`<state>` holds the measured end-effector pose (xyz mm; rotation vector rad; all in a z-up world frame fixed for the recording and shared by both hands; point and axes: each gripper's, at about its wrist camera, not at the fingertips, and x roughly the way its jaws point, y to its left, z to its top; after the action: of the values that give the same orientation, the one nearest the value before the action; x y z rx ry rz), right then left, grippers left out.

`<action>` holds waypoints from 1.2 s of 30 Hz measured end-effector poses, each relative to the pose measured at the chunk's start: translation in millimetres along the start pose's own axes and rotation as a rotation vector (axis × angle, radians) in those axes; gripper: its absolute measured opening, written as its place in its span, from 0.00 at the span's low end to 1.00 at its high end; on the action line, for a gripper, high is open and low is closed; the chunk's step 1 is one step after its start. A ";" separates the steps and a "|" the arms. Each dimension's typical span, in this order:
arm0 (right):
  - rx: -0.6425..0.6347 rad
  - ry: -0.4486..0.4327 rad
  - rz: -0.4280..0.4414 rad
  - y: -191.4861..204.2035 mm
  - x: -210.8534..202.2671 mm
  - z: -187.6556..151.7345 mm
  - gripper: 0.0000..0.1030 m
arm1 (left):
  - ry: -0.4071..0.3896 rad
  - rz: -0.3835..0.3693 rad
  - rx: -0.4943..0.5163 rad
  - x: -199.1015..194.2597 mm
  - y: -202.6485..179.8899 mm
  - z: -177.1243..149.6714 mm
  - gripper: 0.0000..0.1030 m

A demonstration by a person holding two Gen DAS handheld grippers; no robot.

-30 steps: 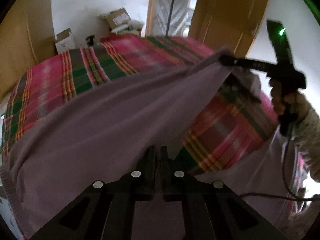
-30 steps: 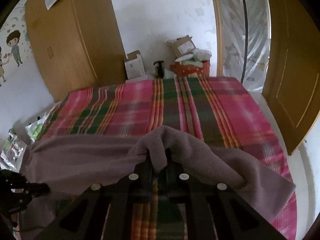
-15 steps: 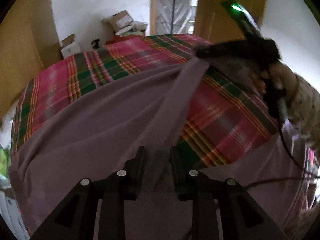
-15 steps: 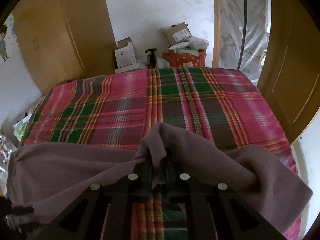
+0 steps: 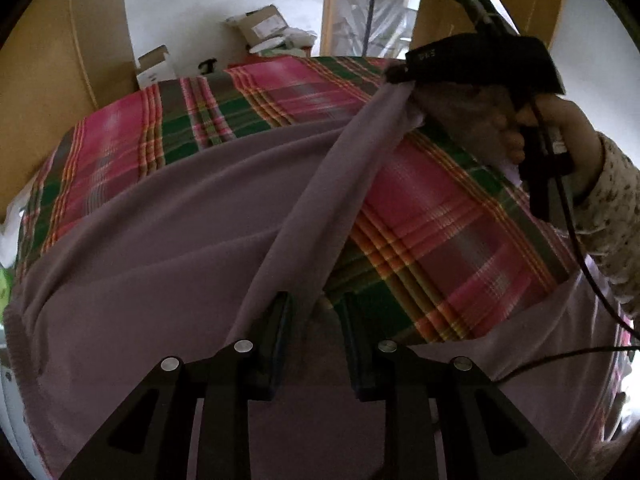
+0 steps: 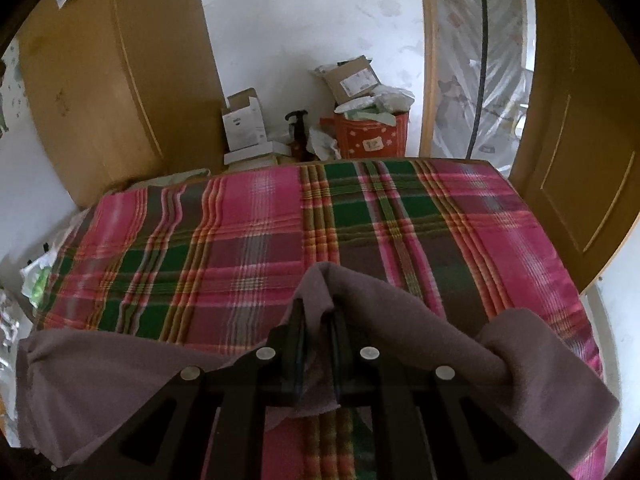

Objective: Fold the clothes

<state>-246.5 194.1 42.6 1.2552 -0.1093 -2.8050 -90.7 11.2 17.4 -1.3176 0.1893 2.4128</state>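
My right gripper (image 6: 317, 344) pinches the mauve garment (image 5: 168, 240); my left gripper (image 5: 314, 332) gapes wide. I should lay the edge flat on the plaid blanket (image 6: 248, 248), keeping it taut.

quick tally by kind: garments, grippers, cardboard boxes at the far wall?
Mauve garment: 1, draped over the plaid blanket
Grippers: 2, left gripper with jaws open, right gripper shut on the garment
Cardboard boxes: 2, white open box and brown box on the red bin
Total: 5
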 end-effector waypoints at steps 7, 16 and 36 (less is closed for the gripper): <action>-0.009 0.035 -0.023 14.3 21.7 8.1 0.11 | -0.004 -0.079 -0.052 -10.8 4.2 -8.3 0.25; -0.117 -0.064 0.045 25.7 -37.7 -23.2 0.16 | -0.030 -0.008 -0.167 -11.6 28.2 -1.9 0.24; -0.129 0.272 0.583 104.4 -10.1 -110.2 0.16 | -0.048 -0.140 -0.400 -8.9 65.0 -6.5 0.25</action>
<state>-154.2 86.9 -13.5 1.3010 -0.2318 -2.1026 -106.8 -52.7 17.1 -1.3770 -0.4067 2.4381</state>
